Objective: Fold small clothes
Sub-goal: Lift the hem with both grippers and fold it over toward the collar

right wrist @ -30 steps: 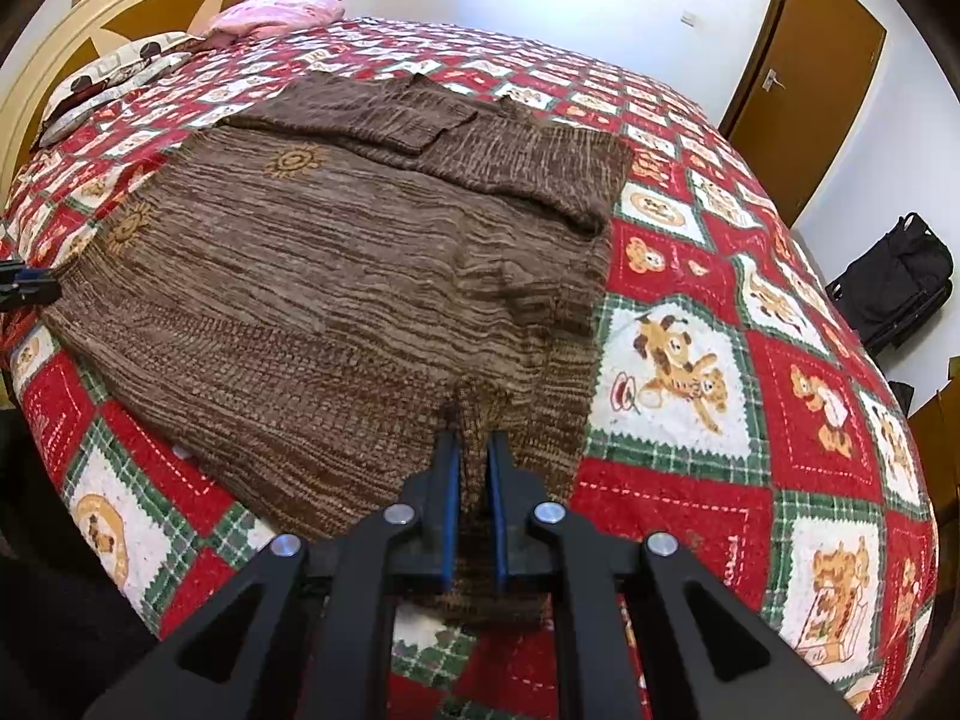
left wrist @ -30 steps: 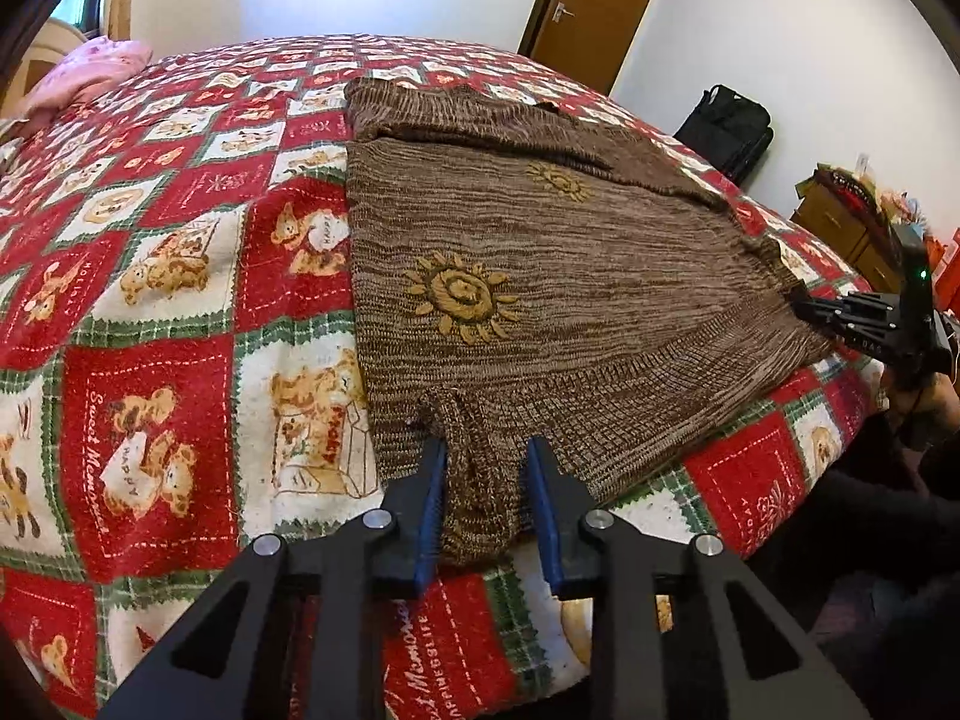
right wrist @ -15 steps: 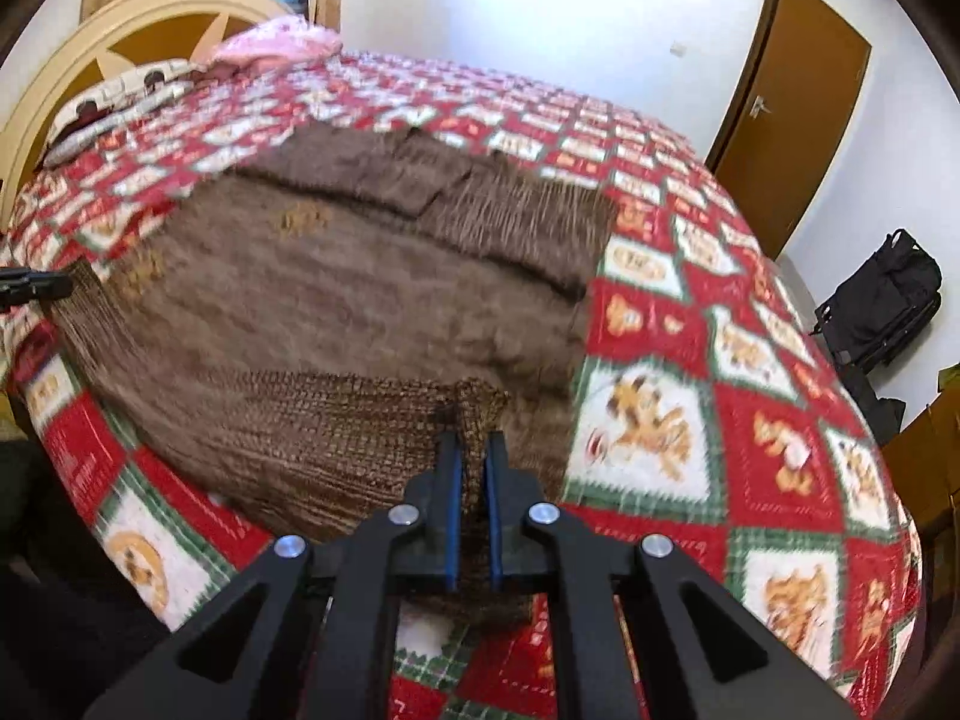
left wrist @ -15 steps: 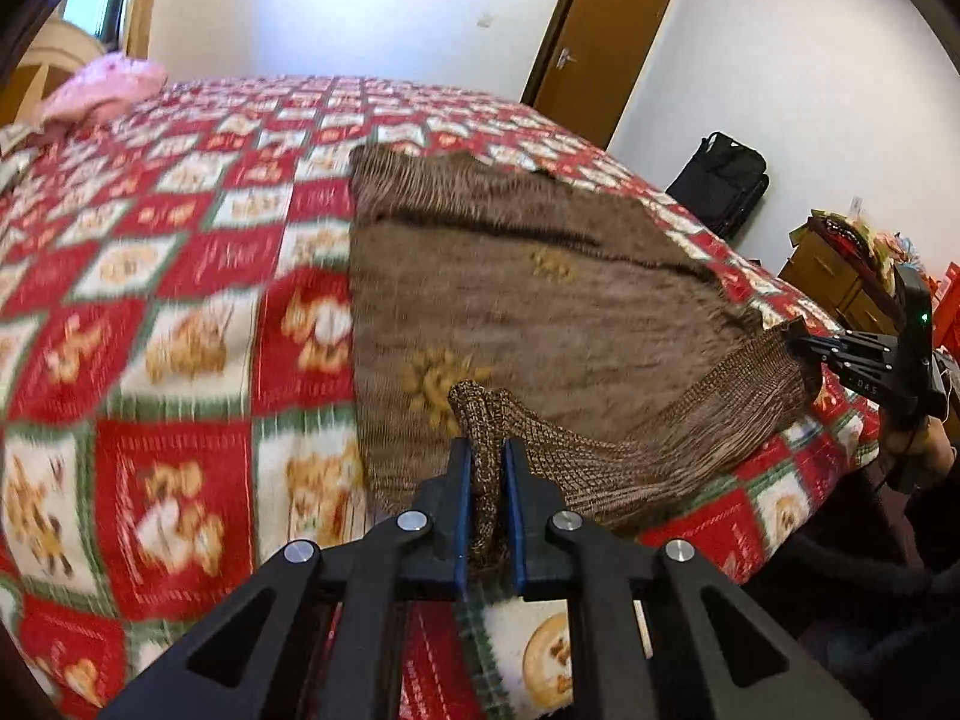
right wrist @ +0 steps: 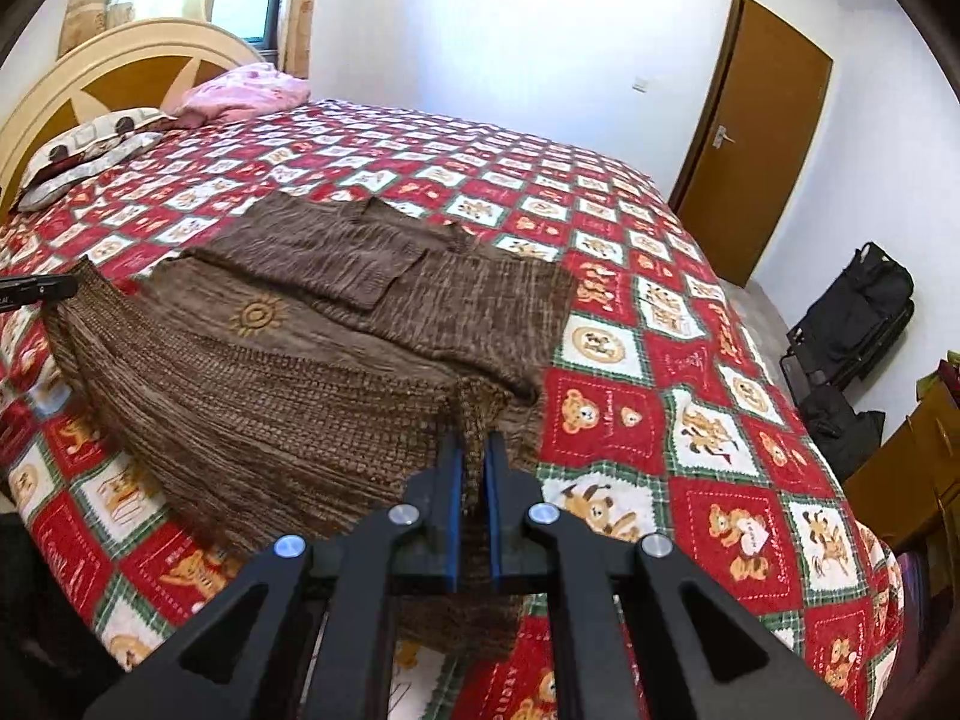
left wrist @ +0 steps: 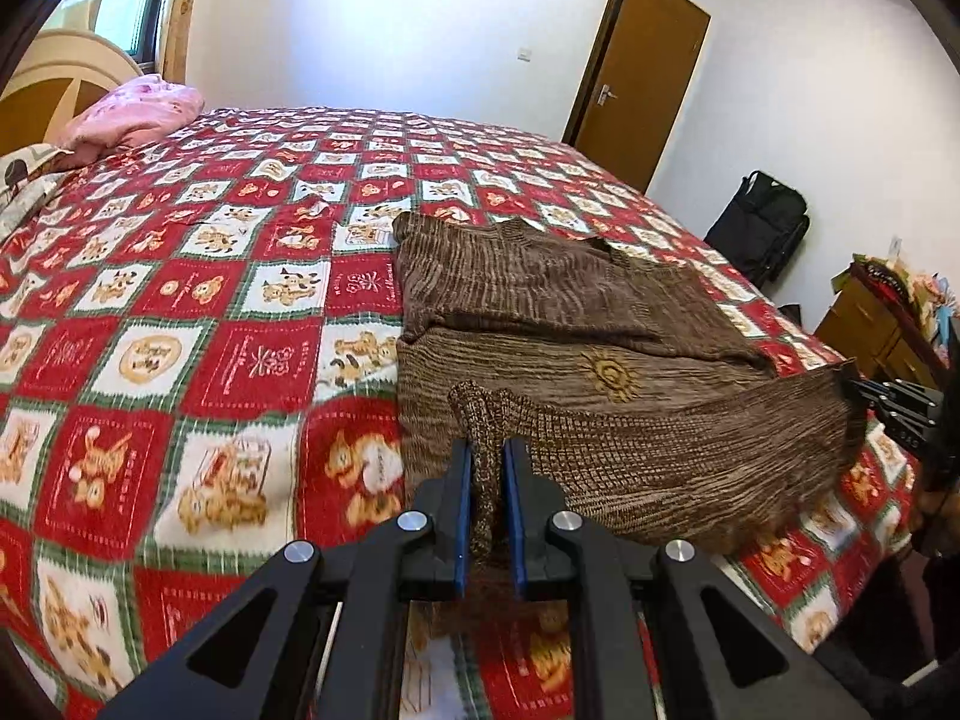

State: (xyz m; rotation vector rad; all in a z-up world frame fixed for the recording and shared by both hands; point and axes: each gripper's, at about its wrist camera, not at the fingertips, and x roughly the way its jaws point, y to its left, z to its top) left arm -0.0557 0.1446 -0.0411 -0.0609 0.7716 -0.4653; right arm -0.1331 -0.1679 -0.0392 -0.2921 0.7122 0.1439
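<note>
Lying on the bed [left wrist: 228, 312], over its red, white and green bear-print quilt, was the brown knit sweater [left wrist: 576, 312], sleeves folded across its upper part. Its bottom hem was raised off the quilt, stretched between both tools. The left hand-held gripper [left wrist: 487, 480] was clenched on one hem corner, and the right hand-held gripper [right wrist: 472, 468] was clenched on the other; bunched knit hid the inner pad faces. Only one sun motif [right wrist: 257, 317] showed; the lifted hem covered the cloth below it. The cluttered wooden cabinet [left wrist: 888, 324] at the frame edge was cut off, its contents unreadable.
</note>
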